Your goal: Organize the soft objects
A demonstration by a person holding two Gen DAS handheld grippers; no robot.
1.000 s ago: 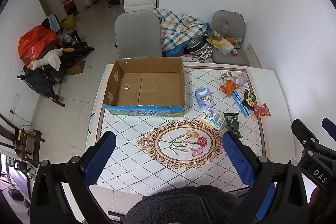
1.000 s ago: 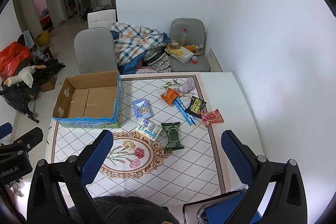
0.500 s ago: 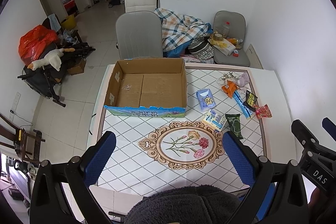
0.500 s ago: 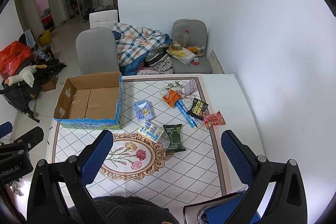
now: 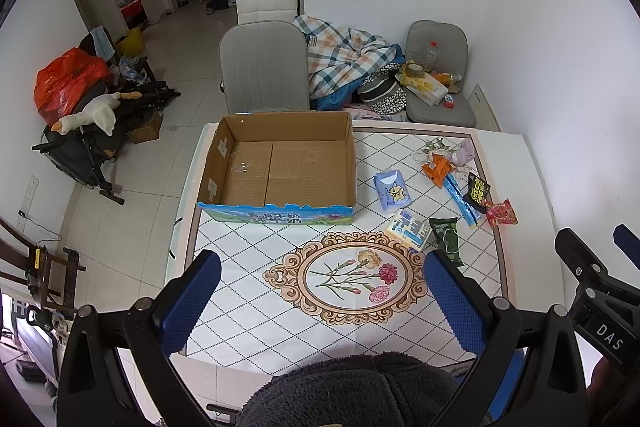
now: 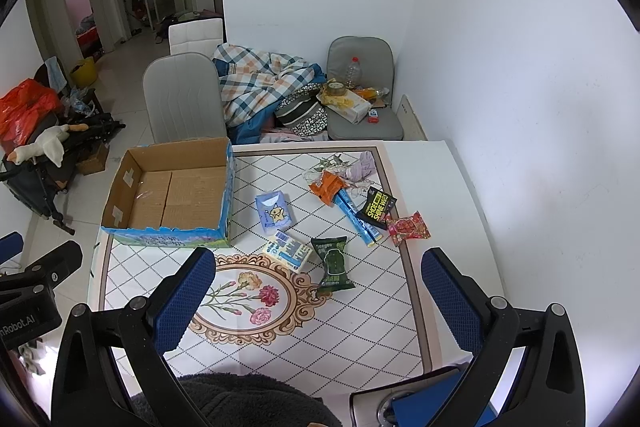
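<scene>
Nothing is sitting in the box [image 5: 280, 163] yet, at frame centre-left, so by the look of it the sorting is only beginning. The packets are all lying loose on the table [image 6: 436, 187] to its right: tissue pack [image 6: 274, 213], green pouch [image 6: 332, 263], white pack [image 6: 288, 251], red sachet [image 6: 408, 227]. The left gripper [image 5: 322, 303] and right gripper [image 6: 318, 301] are both hovering high with fingers spread wide, holding nothing. Nothing is blocking the way; a chair [image 5: 264, 67] is standing behind the box.

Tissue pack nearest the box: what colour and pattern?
Light blue tissue pack with a yellow cartoon star; the right wrist view shows it best.
</scene>
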